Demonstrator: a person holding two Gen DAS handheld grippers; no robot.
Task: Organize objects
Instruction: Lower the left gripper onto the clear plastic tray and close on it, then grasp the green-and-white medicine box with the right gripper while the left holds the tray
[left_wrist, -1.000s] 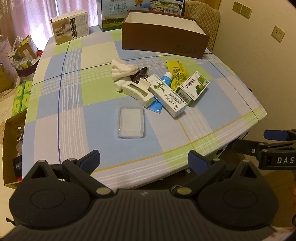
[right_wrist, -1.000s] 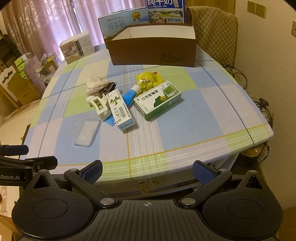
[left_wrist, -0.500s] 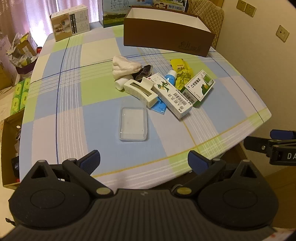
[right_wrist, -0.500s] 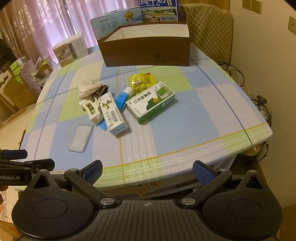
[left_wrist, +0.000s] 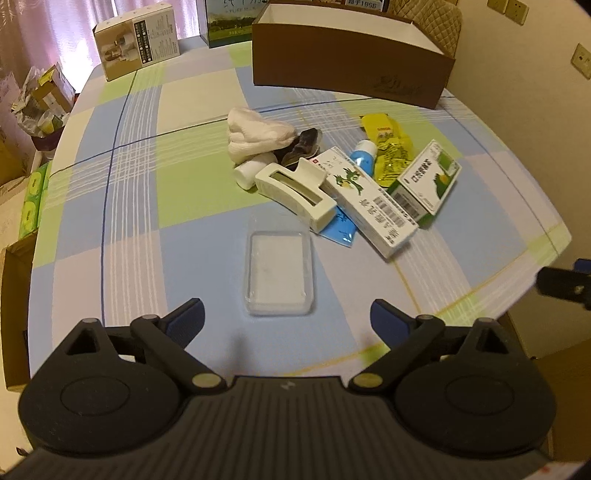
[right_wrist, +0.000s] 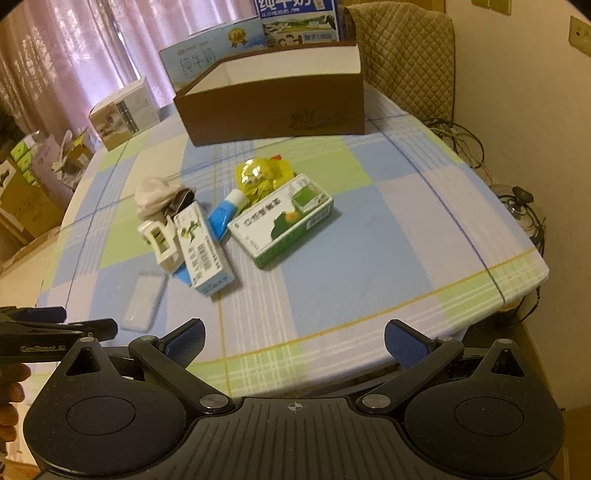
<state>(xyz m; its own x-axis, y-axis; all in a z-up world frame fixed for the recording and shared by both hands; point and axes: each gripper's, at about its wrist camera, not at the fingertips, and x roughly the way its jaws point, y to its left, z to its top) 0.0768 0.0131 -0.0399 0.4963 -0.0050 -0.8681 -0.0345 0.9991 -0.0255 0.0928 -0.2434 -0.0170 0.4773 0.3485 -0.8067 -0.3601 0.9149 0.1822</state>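
A pile lies mid-table on the checked cloth: a white clip holder (left_wrist: 295, 192), a long white box (left_wrist: 373, 199), a green-and-white box (left_wrist: 428, 181), a blue tube (left_wrist: 364, 158), a yellow packet (left_wrist: 389, 144) and a white cloth (left_wrist: 255, 133). A clear plastic case (left_wrist: 279, 273) lies apart, just ahead of my left gripper (left_wrist: 286, 321), whose jaws are closing with nothing pressed between the pads. My right gripper (right_wrist: 295, 341) hangs open over the near table edge, short of the green-and-white box (right_wrist: 280, 221). An open brown box (left_wrist: 351, 70) stands at the back.
Milk cartons (right_wrist: 295, 18) stand behind the brown box, and a small carton (left_wrist: 136, 40) sits at the far left corner. A quilted chair (right_wrist: 406, 55) is at the back right. Cardboard boxes (left_wrist: 14, 306) crowd the floor on the left, cables (right_wrist: 517, 199) on the right.
Both grippers have come forward over the table. The left one has dropped toward the clear case and its jaws have narrowed a little. No object on the table has shifted.
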